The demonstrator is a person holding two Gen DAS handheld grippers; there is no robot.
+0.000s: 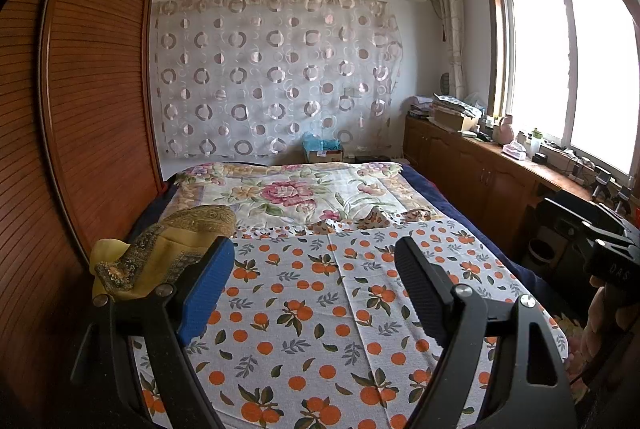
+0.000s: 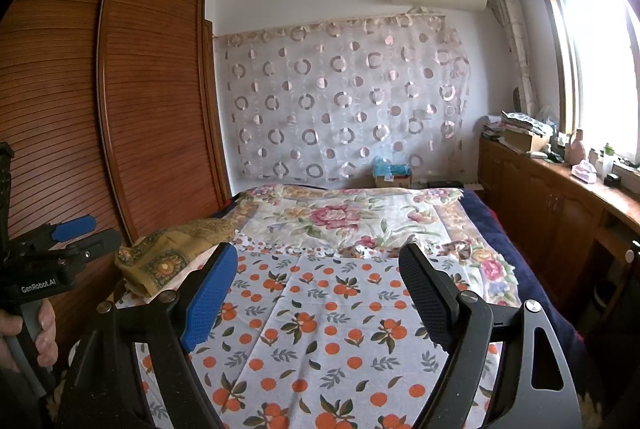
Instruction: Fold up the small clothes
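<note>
Across the bed lies an orange-print sheet, a floral quilt beyond it toward the far wall. Wardrobe runs along the left edge; window bench along the right.

Task's thing: a yellow-and-brown patterned cloth, bunched in a heap at the bed's left edge, against the wardrobe side. Its long axis runs roughly away from me, near end to far end, lumpy and unflattened. Cannot tell what garment it is.

My left gripper hangs above the sheet, fingers spread wide, nothing between them. Cloth sits just left of my blue finger pad, partly hidden behind it. My right gripper is likewise spread and empty; cloth lies left of it too, with the left gripper in between.

Judgement: left hand is nearer. Reach goes leftward and slightly forward; the heap likely needs dragging onto the open sheet before any fold.
</note>
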